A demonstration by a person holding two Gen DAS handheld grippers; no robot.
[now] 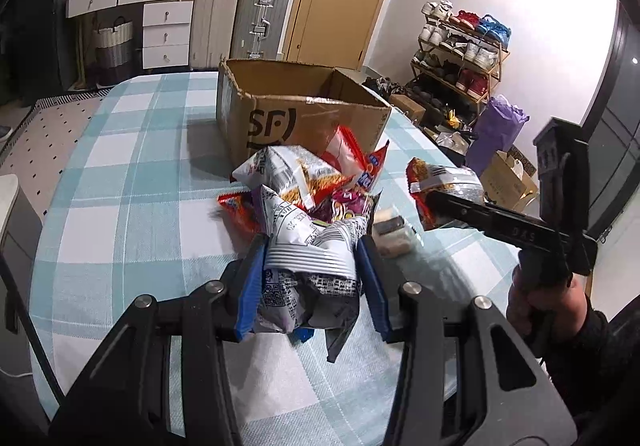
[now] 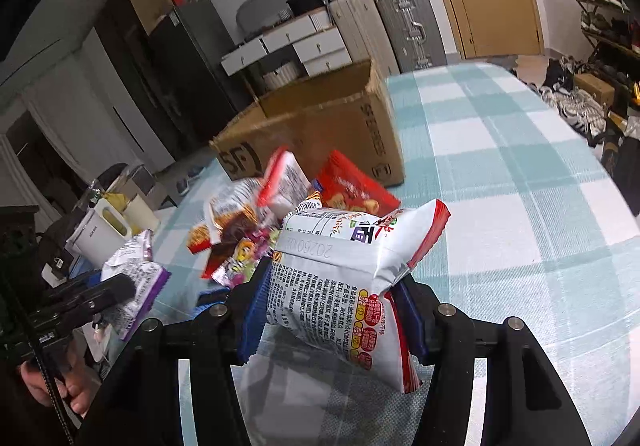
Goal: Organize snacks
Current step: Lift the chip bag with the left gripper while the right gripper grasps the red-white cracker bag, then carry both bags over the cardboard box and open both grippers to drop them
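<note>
Blue pads of the left gripper (image 1: pixel 312 270) are clamped on a silver-white snack bag with purple trim (image 1: pixel 310 278), crumpling it; the bag's lower part hangs between the black arms, so its front label is hidden. Across in the right wrist view, the right gripper (image 2: pixel 332 306) pinches a white and red snack bag (image 2: pixel 344 286) between its 2 blue pads, back panel of small print facing the camera, its bottom corner drooping below the fingers.

Between both tools and the cardboard box (image 1: pixel 304 105) lies a loose pile of snack packets (image 1: pixel 316 181) on the blue and white checked tablecloth (image 1: pixel 132 181). Packets overlap, so their count cannot be told; those at the far side are motion-blurred in the right wrist view. A small pale wrapped item (image 1: pixel 394 236) sits just beside the pile, its contents unclear. The box stands open, its interior floor out of sight. A person's hand (image 1: pixel 532 302) grips the right tool's handle, partly cut by the dark lens edge.
</note>
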